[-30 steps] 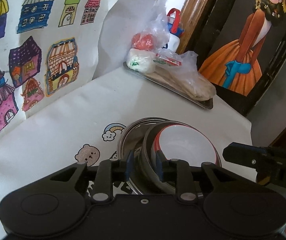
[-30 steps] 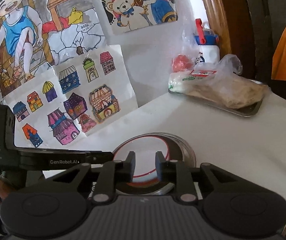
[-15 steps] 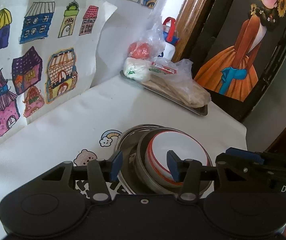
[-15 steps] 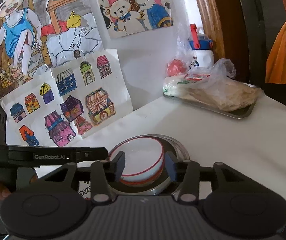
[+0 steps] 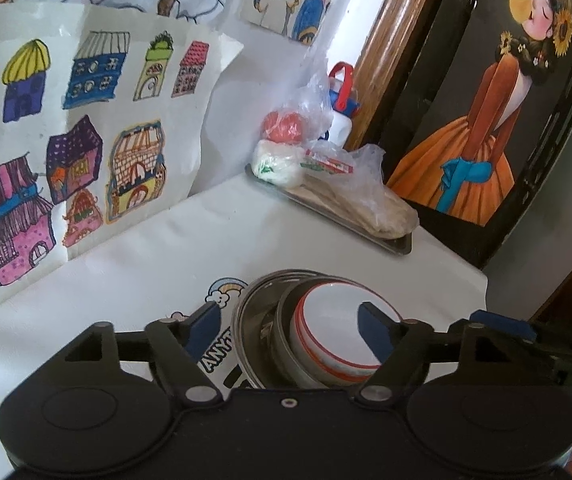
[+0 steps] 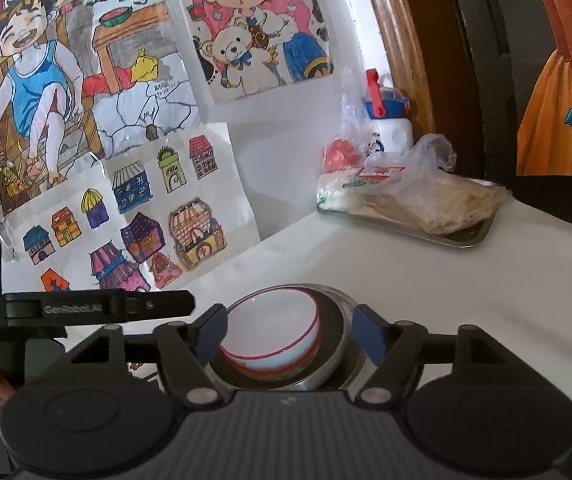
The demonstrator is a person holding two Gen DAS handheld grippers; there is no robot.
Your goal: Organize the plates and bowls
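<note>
Both black claws, left point(image 5: 290, 332) and right point(image 6: 290, 330), tilt downward with jaws opening and pads clear of one white red-rimmed bowl point(image 6: 272, 330) nested in two stacked steel plates point(image 5: 252, 320) on the white-clothed desk point(image 6: 446, 280).

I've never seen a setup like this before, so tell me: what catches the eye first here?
Probably the bright children's drawings covering the wall behind the white table. Next, near the front edge of the table, a white bowl with a red rim nested in a stack of steel dishes, with two black handheld grippers, left gripper and right gripper, around it, jaws opening and not pressing it. At the far corner sits a metal tray of bagged food.
</note>
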